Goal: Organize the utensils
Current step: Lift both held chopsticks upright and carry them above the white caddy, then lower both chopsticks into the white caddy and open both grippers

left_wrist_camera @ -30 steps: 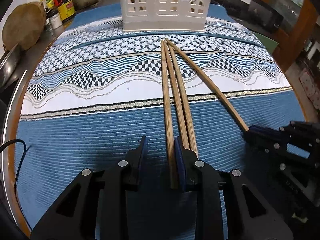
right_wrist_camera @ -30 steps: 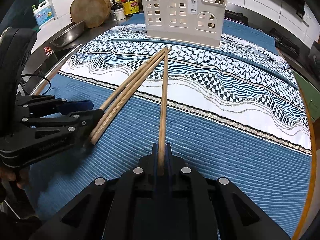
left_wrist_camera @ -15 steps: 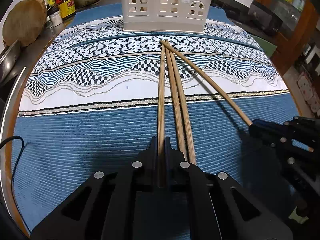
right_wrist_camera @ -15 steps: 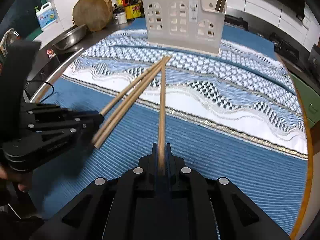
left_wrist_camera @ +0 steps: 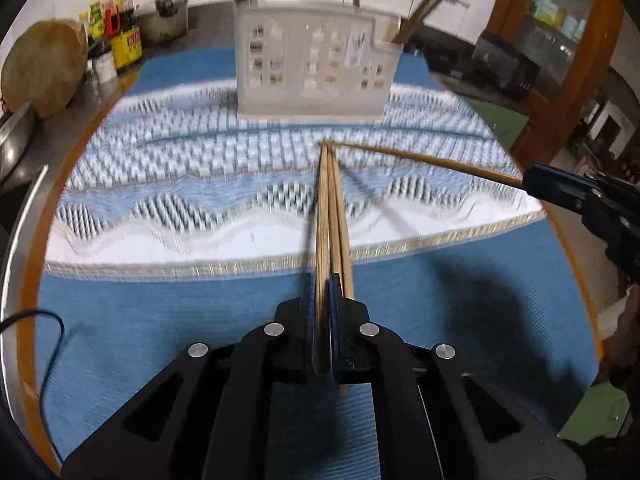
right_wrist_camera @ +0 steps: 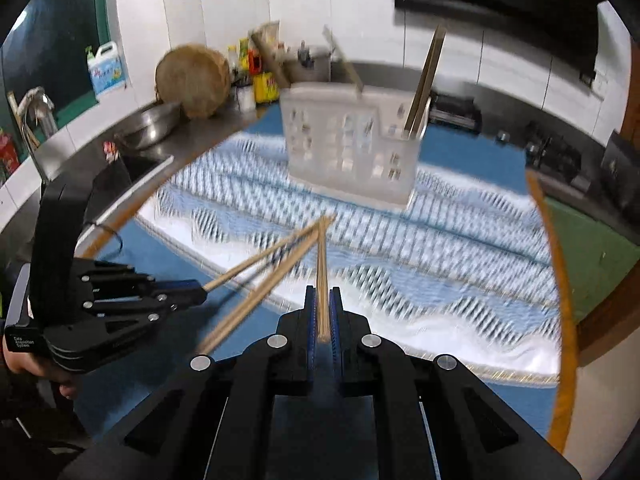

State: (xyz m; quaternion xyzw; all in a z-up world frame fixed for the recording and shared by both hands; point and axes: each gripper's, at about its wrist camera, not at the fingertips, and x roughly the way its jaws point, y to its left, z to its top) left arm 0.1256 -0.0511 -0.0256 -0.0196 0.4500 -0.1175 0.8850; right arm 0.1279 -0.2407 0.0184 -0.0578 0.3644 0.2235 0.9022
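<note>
Round table (left_wrist_camera: pixel 24 240) with orange rim, covered by blue-and-white patterned tablecloth (left_wrist_camera: pixel 160 320); both views motion-blurred. White perforated plastic utensil caddy (left_wrist_camera: pixel 316 68) stands upright at the far side of the cloth; a few wooden sticks poke up out of its right-hand compartment, exact count not readable. Steel counter beyond the table carries a round wooden chopping block (right_wrist_camera: pixel 192 80), a metal bowl (right_wrist_camera: pixel 152 124), a yellow tin (left_wrist_camera: pixel 128 46) and bottles; a white detergent jug (right_wrist_camera: pixel 106 68) stands near the wall.

Left gripper (left_wrist_camera: pixel 322 292): jaws nearly together, clamped on one wooden chopstick (left_wrist_camera: pixel 321 216) that runs straight ahead toward the caddy. Two loose chopsticks (left_wrist_camera: pixel 340 216) lie just beside it on the right, near ends passing under the right finger, far tips bunched with the gripped one. In the right wrist view a hand (right_wrist_camera: pixel 24 364) holds that gripper's handle.

Right gripper (right_wrist_camera: pixel 322 300): jaws narrow, pinching a second chopstick (right_wrist_camera: pixel 321 264) at its near end; stick points ahead at the caddy, tip meeting the other tips well short of it. In the left wrist view this stick angles in from the right, clear above the cloth, its shadow below.

Black cable (left_wrist_camera: pixel 40 320) lies at the table's left edge.
</note>
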